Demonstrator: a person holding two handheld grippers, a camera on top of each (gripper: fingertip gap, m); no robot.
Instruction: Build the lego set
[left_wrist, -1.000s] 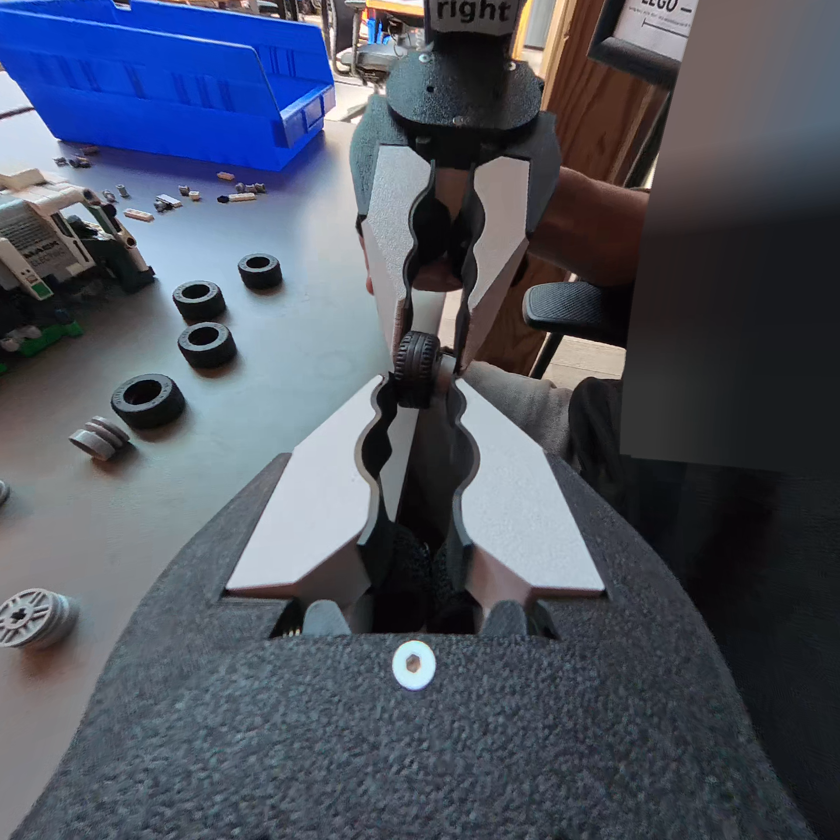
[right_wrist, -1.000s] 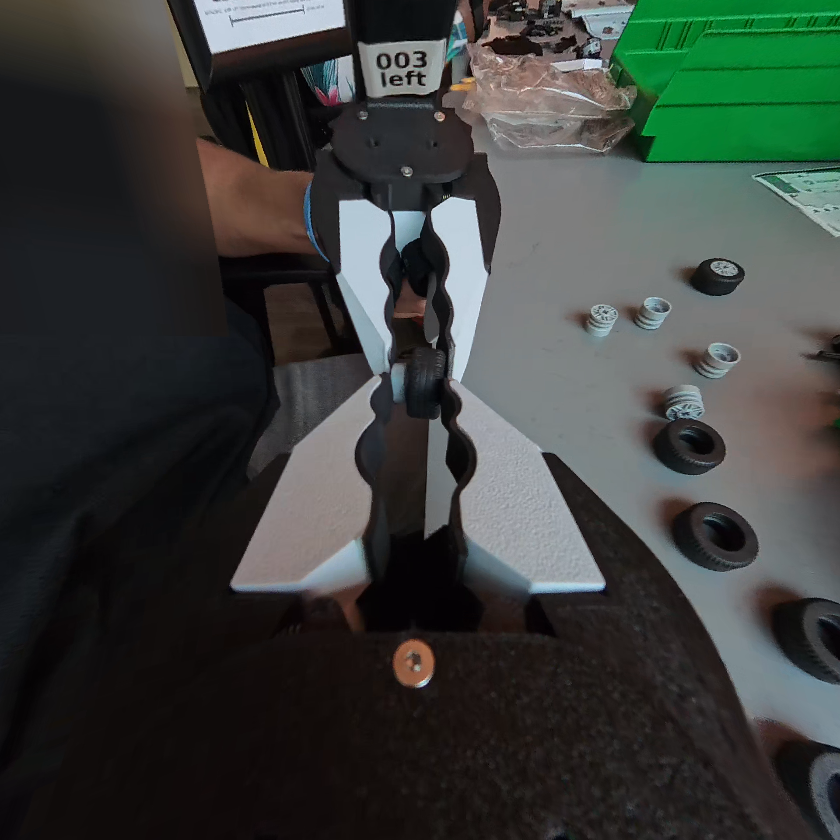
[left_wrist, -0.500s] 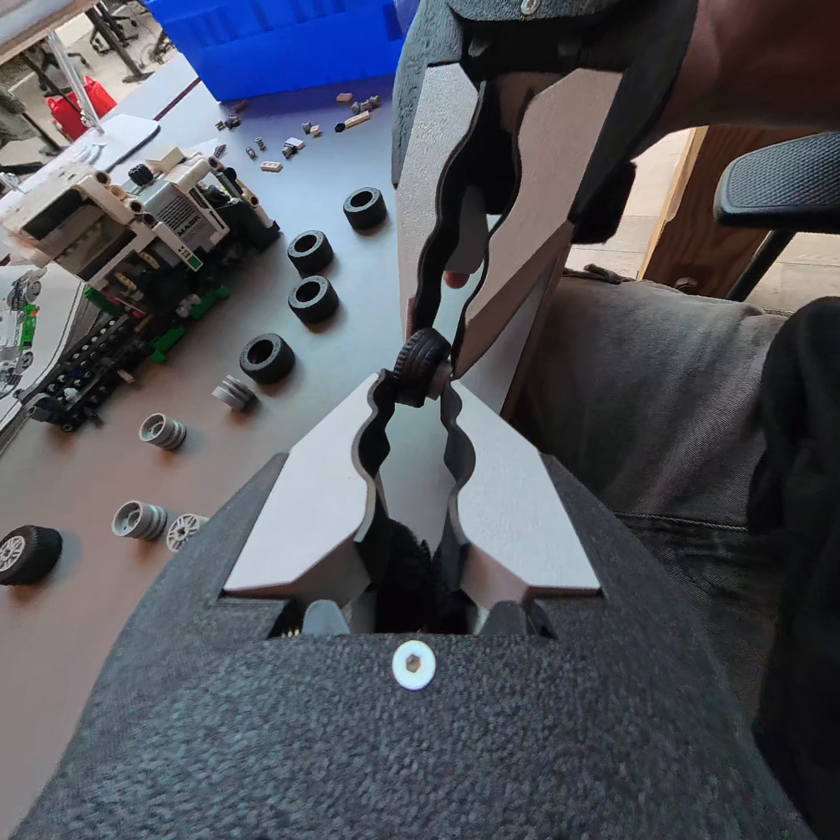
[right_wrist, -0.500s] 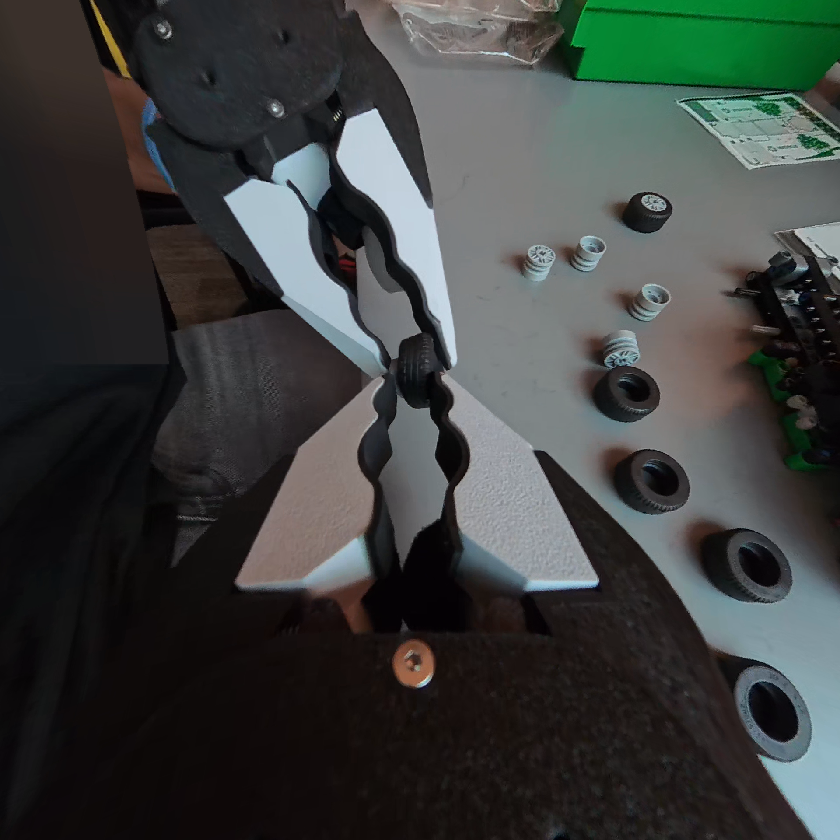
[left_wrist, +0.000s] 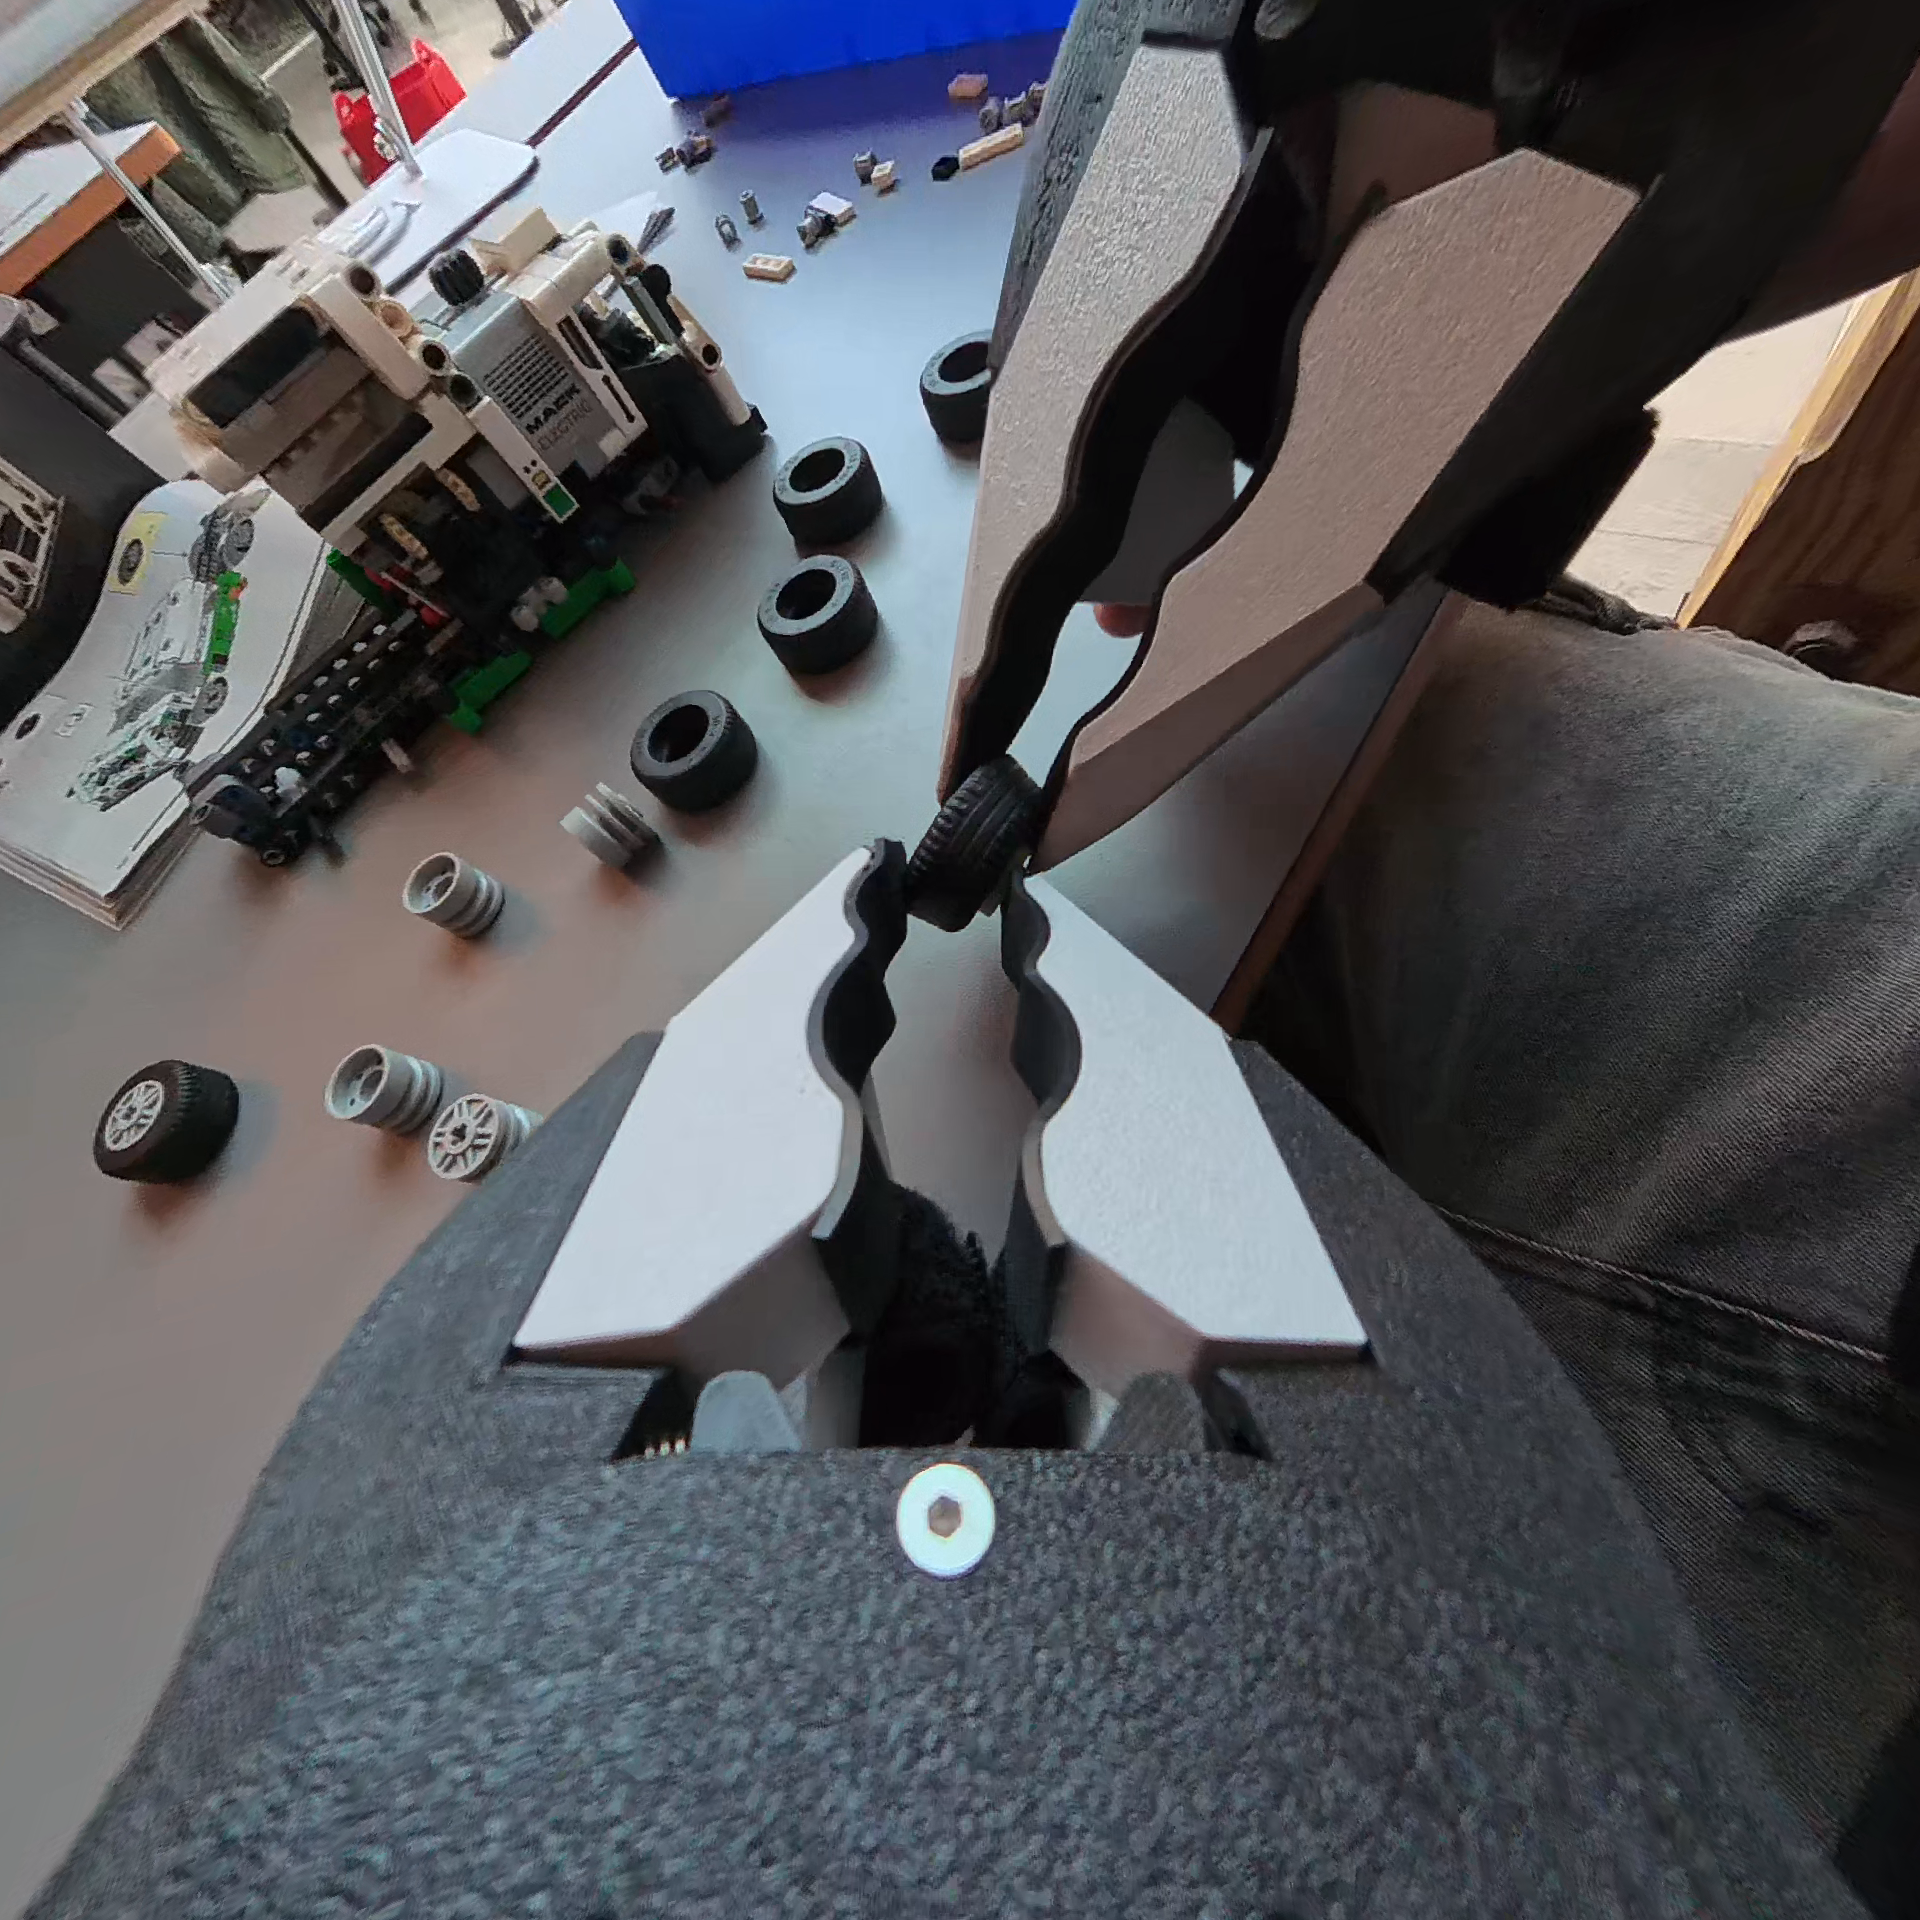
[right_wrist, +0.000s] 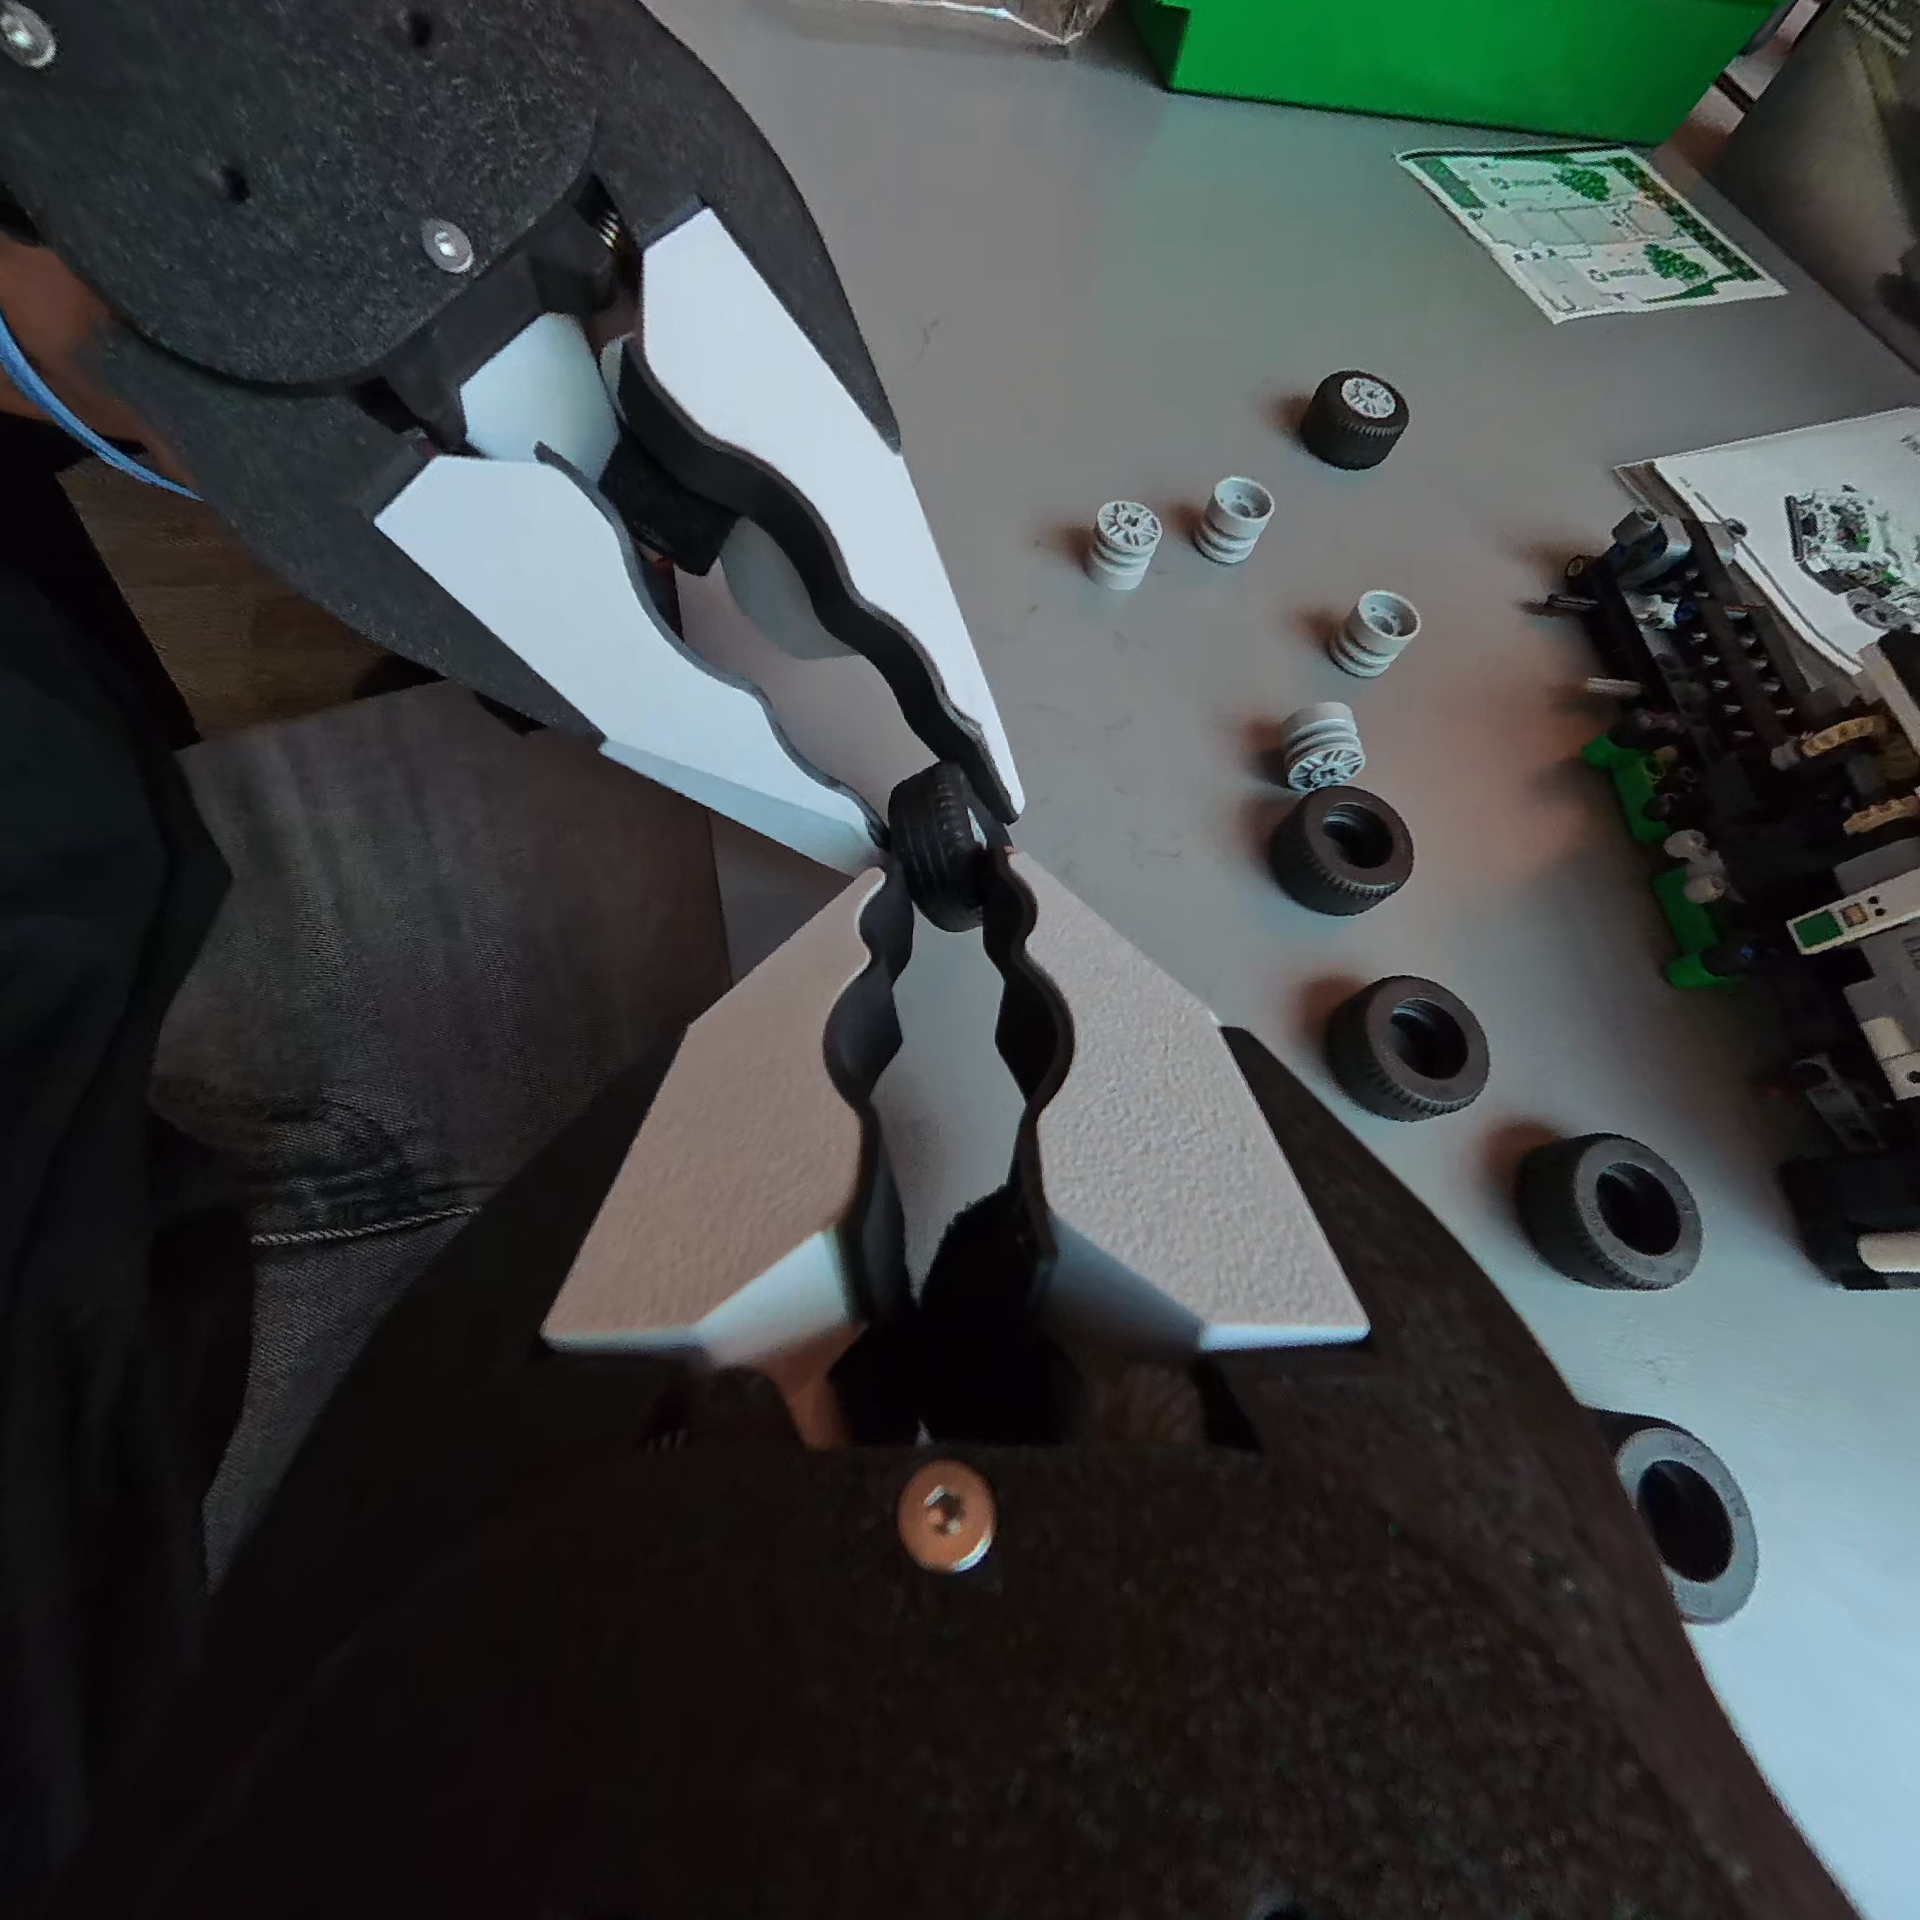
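A small black tyre (left_wrist: 977, 842) is pinched between the tips of both grippers, above the table's near edge. My left gripper (left_wrist: 948, 883) is shut on its lower part. My right gripper (left_wrist: 1000, 795) comes in from the upper right and is shut on its upper part. In the right wrist view the same tyre (right_wrist: 940, 847) sits between my right gripper (right_wrist: 951, 883) and the left gripper (right_wrist: 935, 812). The part-built white, black and green truck (left_wrist: 447, 395) stands on the table to the left. I cannot tell whether a rim is inside the held tyre.
Loose black tyres (left_wrist: 694, 748) and grey rims (left_wrist: 452, 894) lie in rows beside the truck, with one finished wheel (left_wrist: 164, 1120). An instruction booklet (left_wrist: 135, 675) and a blue bin (left_wrist: 831, 42) are beyond. A green bin (right_wrist: 1455, 62) stands far off. A person's leg (left_wrist: 1610, 935) is at the right. Left and right tips are no more than a few centimetres apart.
Both grippers have swung round together with the tyre still pinched between them, so more of the table, truck and loose wheels now shows. The grip looks unchanged.
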